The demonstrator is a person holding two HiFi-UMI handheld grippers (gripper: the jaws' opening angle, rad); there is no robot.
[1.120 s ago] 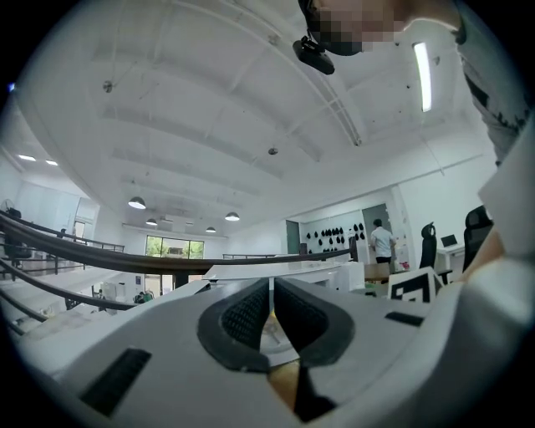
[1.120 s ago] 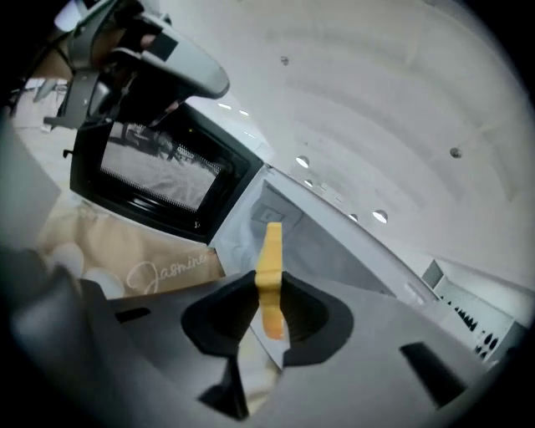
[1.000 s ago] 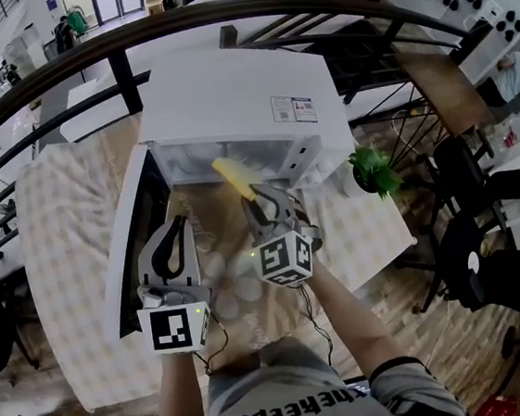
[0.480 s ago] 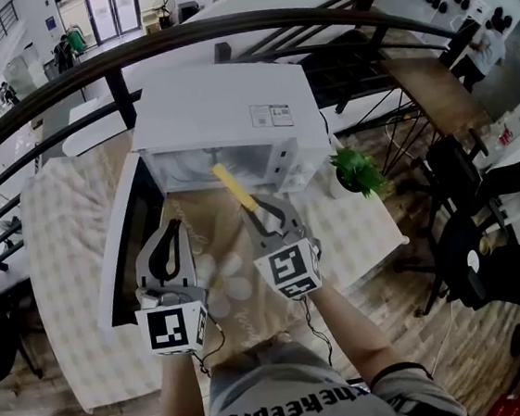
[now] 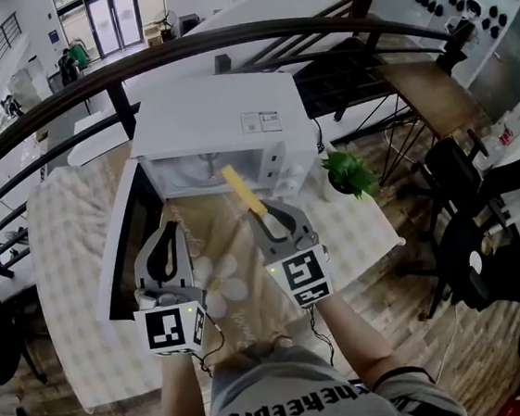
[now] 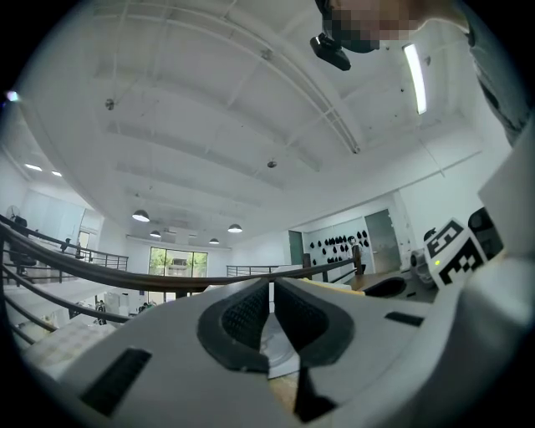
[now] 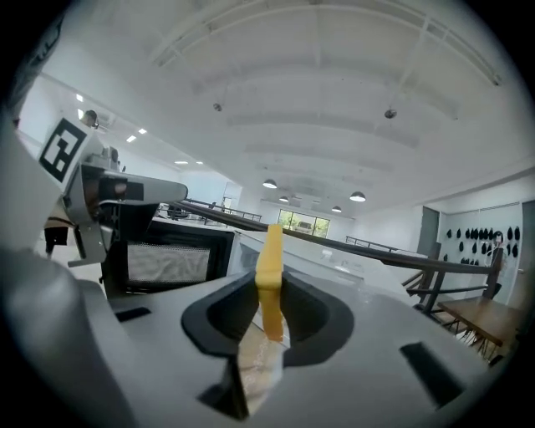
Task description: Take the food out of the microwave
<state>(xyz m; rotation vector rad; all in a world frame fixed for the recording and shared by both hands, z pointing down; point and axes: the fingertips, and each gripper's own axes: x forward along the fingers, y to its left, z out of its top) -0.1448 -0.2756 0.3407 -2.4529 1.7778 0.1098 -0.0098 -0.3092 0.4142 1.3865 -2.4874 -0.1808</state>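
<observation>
The white microwave [image 5: 218, 123] stands on the table with its door [image 5: 128, 241] swung open to the left. My right gripper [image 5: 265, 213] is shut on a flat yellow piece of food [image 5: 244, 191], which it holds just in front of the open cavity. In the right gripper view the yellow food [image 7: 269, 276] stands upright, pinched between the pads of the right gripper [image 7: 269, 313], with the microwave door [image 7: 167, 261] at the left. My left gripper [image 5: 167, 230] hovers beside the door, shut on nothing. The left gripper view shows the left gripper [image 6: 272, 311] with its tips meeting.
A checked cloth covers the table [image 5: 67, 234]. A small green plant [image 5: 349, 172] stands right of the microwave. A dark railing [image 5: 87, 82] arcs behind the microwave. Black chairs [image 5: 481, 186] stand on the wooden floor at the right.
My right gripper has drawn the yellow food back out of the microwave mouth, lifted it and rolled. The left gripper has drifted up a little beside the door.
</observation>
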